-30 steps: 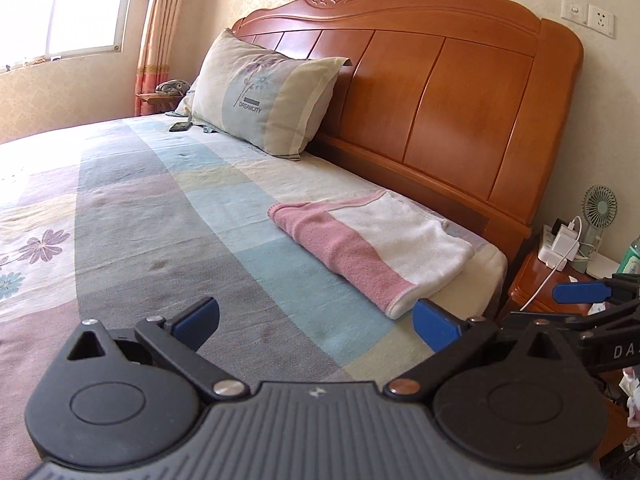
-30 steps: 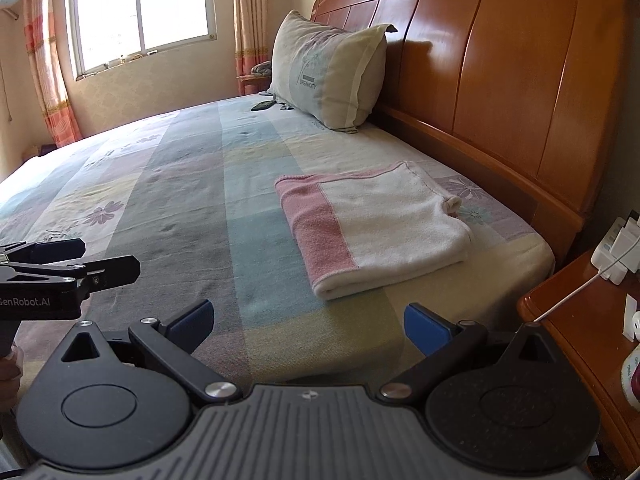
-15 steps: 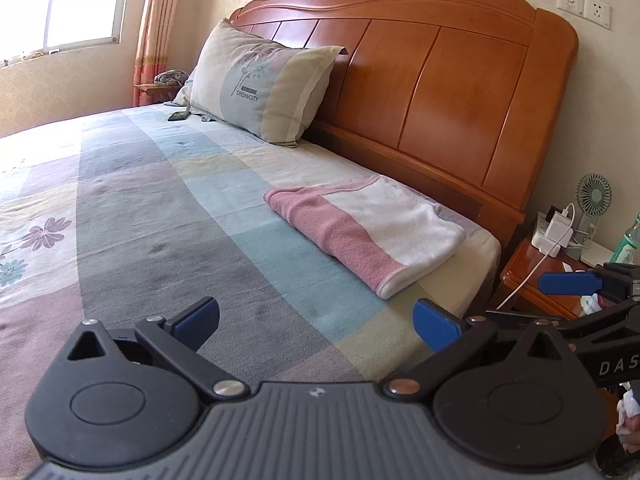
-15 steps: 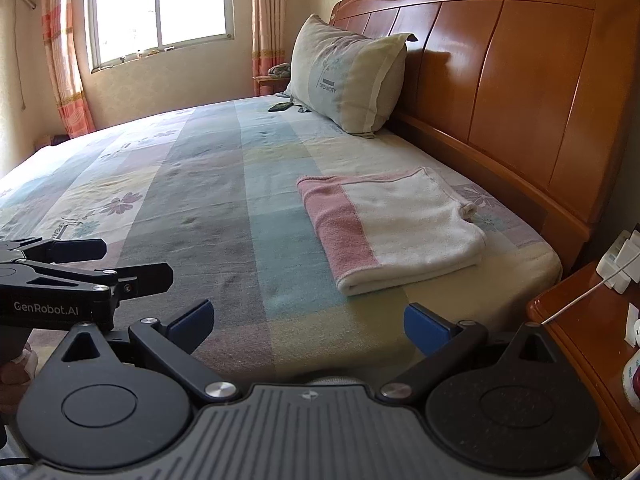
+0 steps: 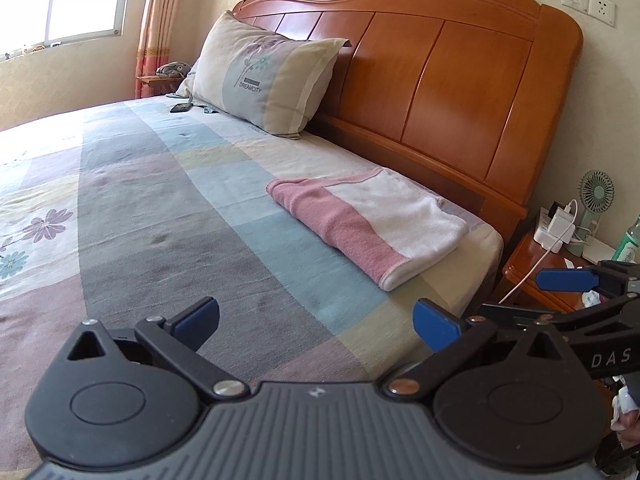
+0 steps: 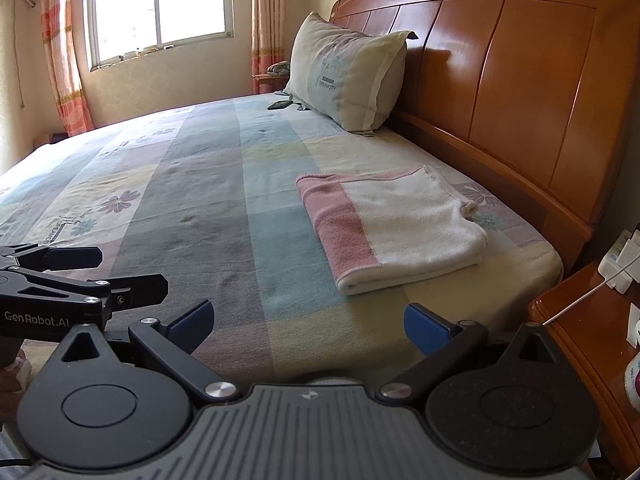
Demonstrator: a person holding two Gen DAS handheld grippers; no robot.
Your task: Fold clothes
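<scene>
The folded towel (image 6: 396,228) lies near the bed's (image 6: 208,200) right edge — soft, light, floppy; take it at a corner. Left gripper (image 5: 316,318) and right gripper (image 6: 308,320) stand wide, empty.

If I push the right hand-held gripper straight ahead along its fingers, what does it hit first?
Probably the bedspread: the open right hand-held gripper points low across it. The folded towel lies slightly right of that line; depth is uncertain.
</scene>
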